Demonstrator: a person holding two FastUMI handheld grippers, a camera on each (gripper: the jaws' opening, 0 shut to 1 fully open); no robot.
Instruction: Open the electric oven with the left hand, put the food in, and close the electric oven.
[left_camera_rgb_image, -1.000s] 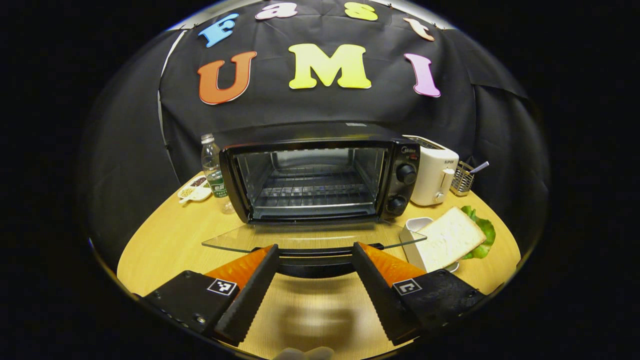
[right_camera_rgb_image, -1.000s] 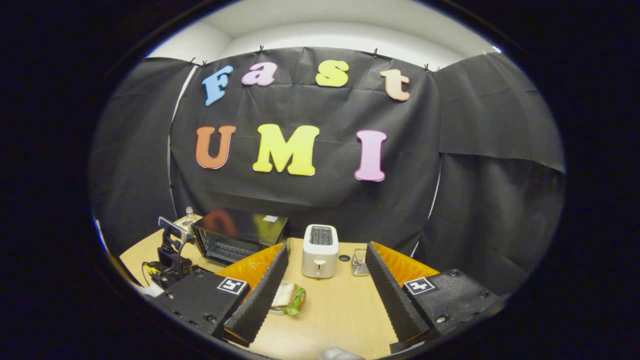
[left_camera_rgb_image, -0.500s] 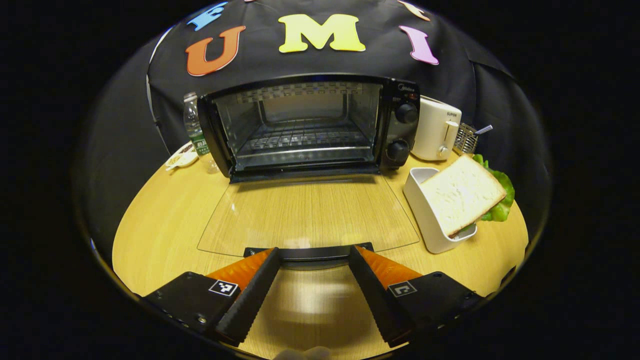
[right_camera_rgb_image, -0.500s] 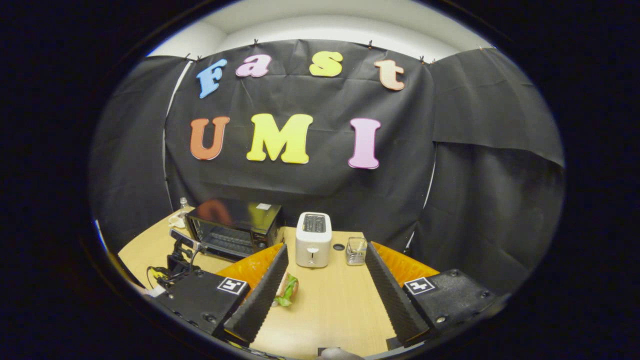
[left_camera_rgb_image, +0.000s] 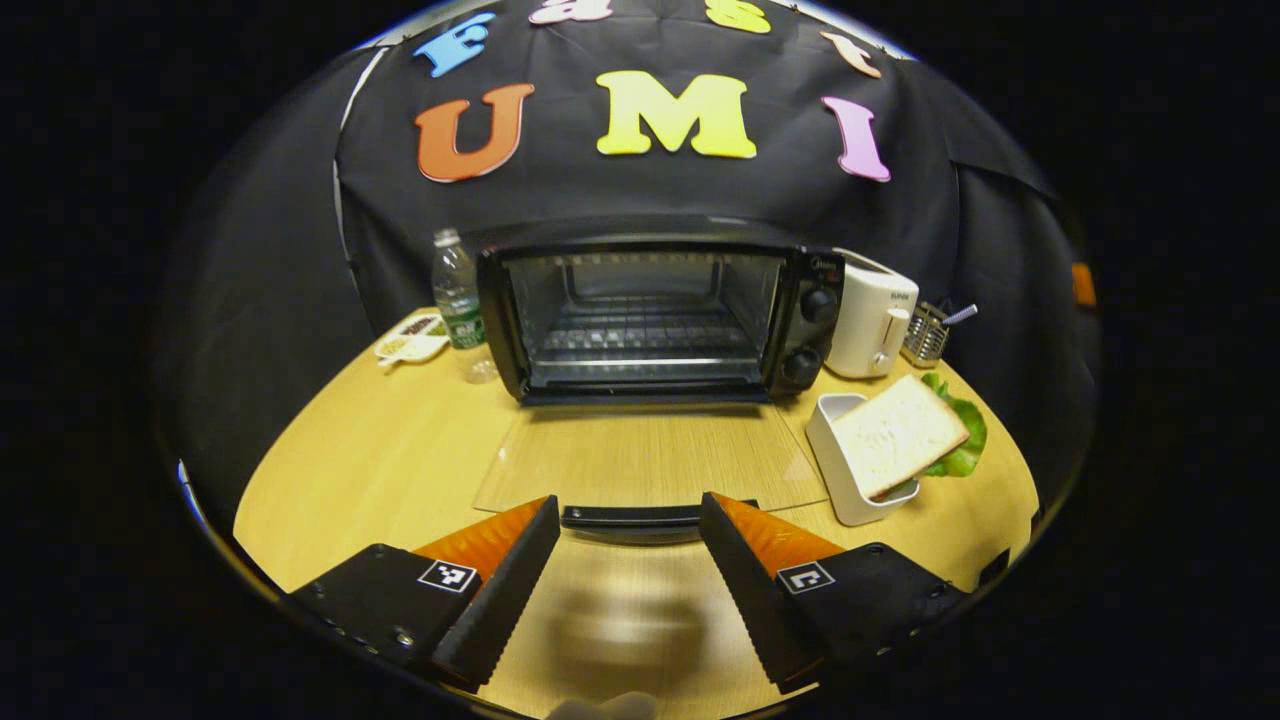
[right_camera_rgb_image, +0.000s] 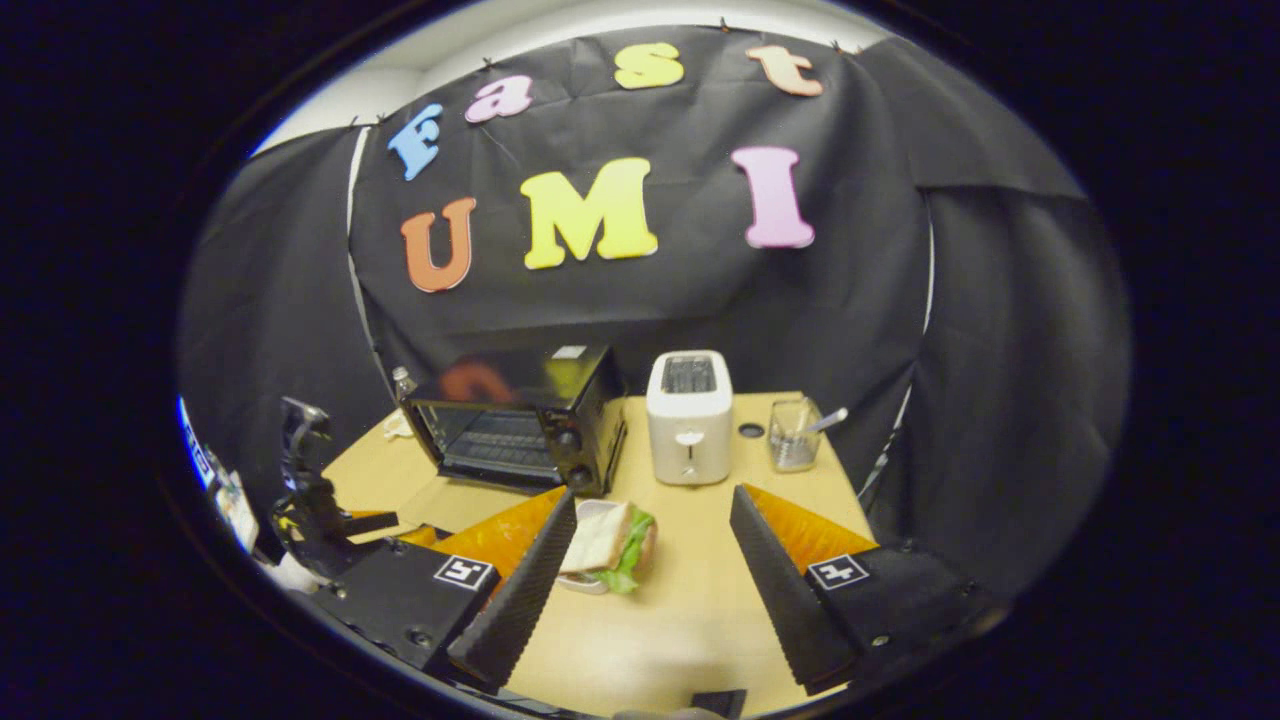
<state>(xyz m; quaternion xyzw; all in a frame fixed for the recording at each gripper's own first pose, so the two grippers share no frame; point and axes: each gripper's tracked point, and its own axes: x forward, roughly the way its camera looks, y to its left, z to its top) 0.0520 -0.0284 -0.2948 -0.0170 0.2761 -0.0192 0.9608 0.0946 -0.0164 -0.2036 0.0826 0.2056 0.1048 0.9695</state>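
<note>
- Far left on the table (left_camera_rgb_image: 380, 470), a water bottle (left_camera_rgb_image: 458, 295) and a small dish (left_camera_rgb_image: 412, 340) stand clear of the work.
- The toaster oven (left_camera_rgb_image: 650, 315) now gapes: its glass door (left_camera_rgb_image: 650, 460) has dropped flat since a second ago, so opening looks done.
- The left gripper (left_camera_rgb_image: 630, 560), spread wide, has backed off the door handle (left_camera_rgb_image: 630, 517), holding nothing.
- The sandwich (left_camera_rgb_image: 900, 435) leans in its white holder (left_camera_rgb_image: 835, 470) just right of the door's edge.
- The right gripper (right_camera_rgb_image: 640, 585), jaws wide and empty, has swung toward the sandwich; open tabletop lies between.
</note>
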